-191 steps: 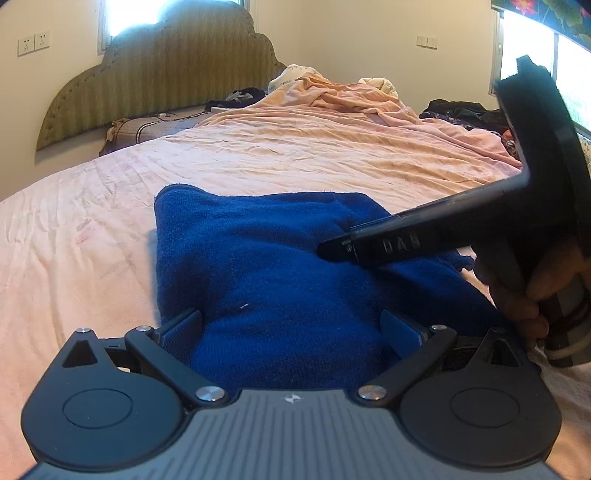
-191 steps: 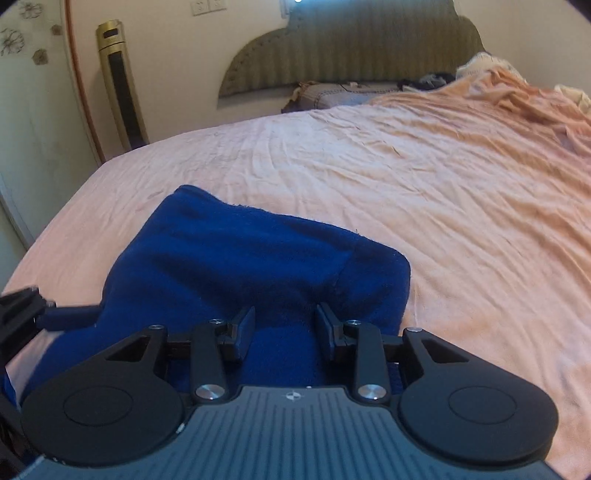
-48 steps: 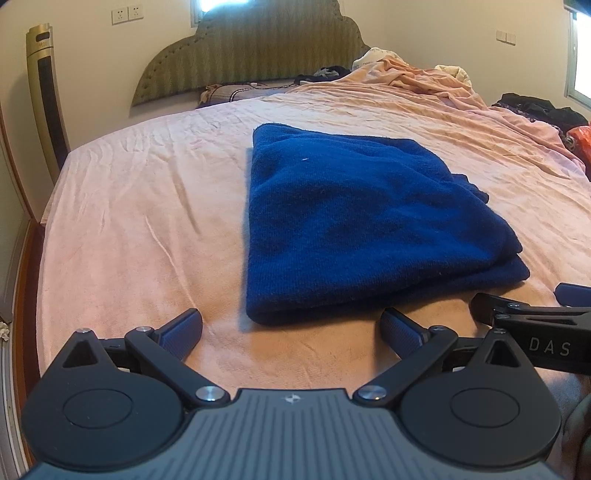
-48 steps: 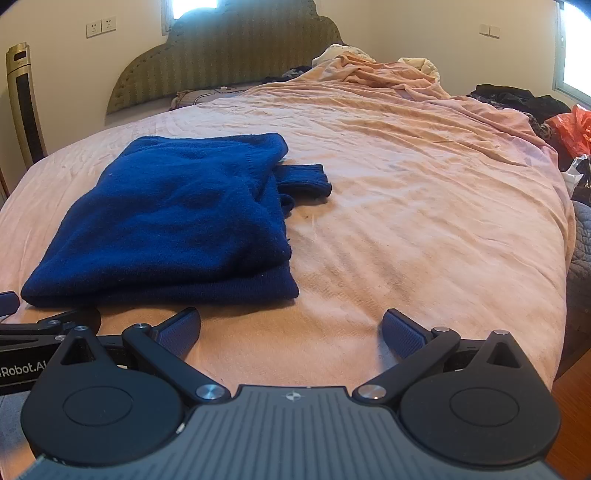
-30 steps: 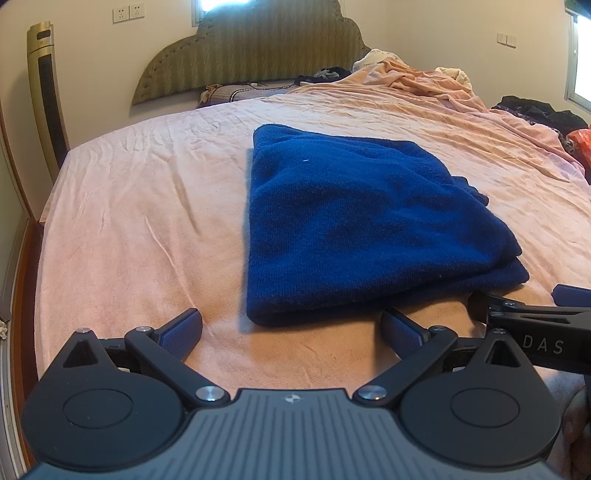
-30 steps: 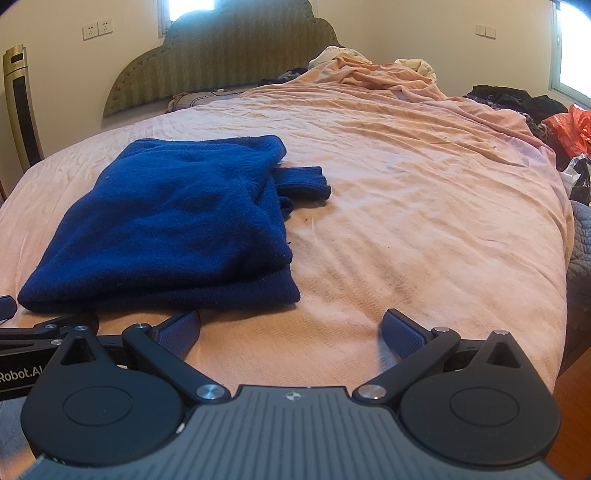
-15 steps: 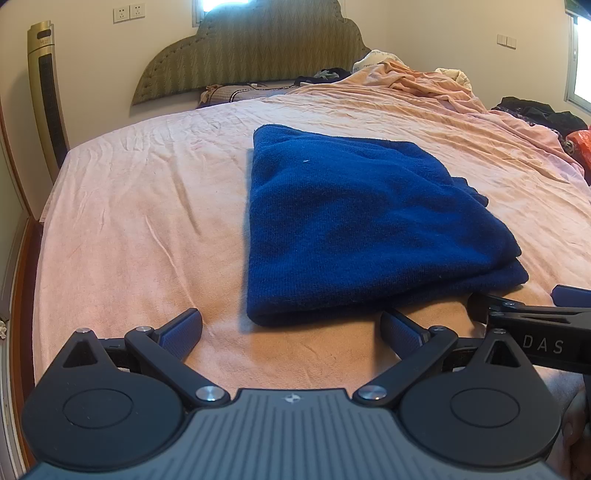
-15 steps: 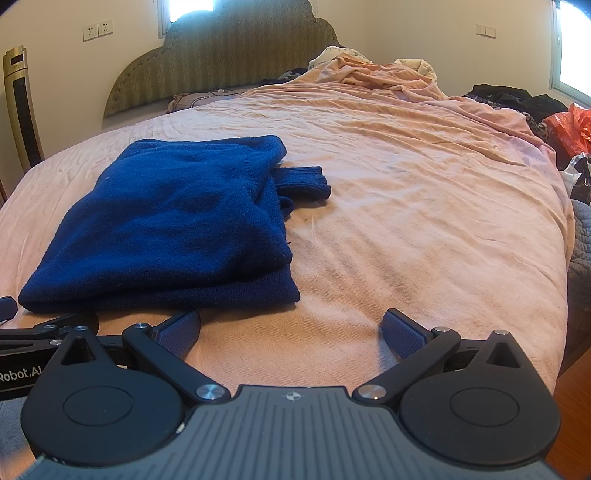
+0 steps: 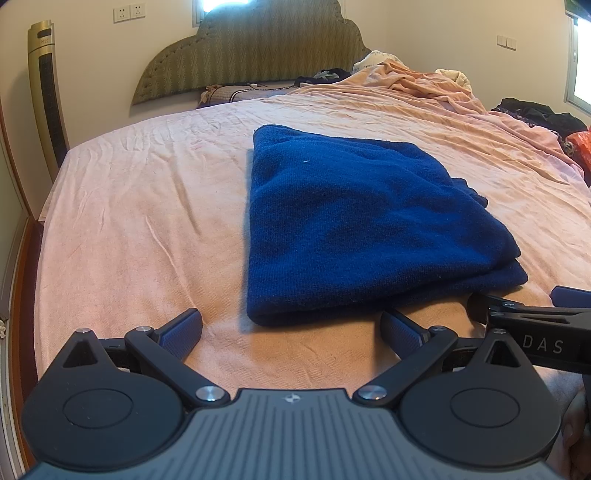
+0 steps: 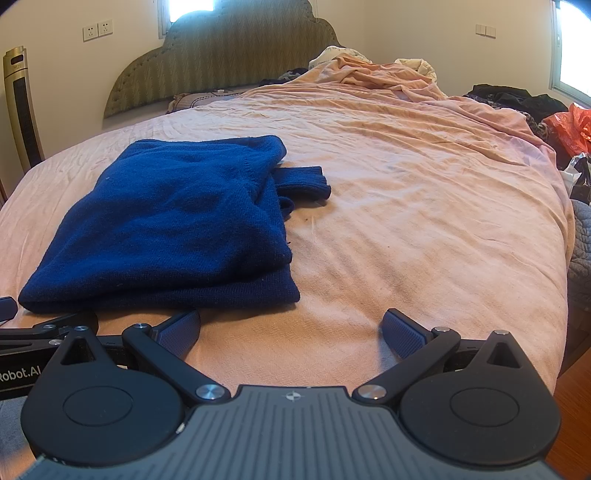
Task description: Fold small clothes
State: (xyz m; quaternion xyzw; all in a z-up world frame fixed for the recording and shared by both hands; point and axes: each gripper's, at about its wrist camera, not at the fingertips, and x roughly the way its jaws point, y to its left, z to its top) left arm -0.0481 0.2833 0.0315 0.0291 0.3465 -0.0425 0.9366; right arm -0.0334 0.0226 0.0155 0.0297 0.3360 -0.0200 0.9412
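On pink bedsheet (image 9: 147,221), folded blue sweater (image 9: 351,221) — cuff (image 10: 303,182) protruding, inner layers hidden

Daylight enters from a blown-out window (image 10: 190,6) behind the headboard (image 9: 255,48) and another at my right (image 10: 576,79), overexposed to white. The pink sheet (image 10: 406,192) is evenly lit and sharp. The blue sweater (image 9: 354,221) casts a soft shadow along its near edge. Fisheye curvature bends walls and darkens corners.
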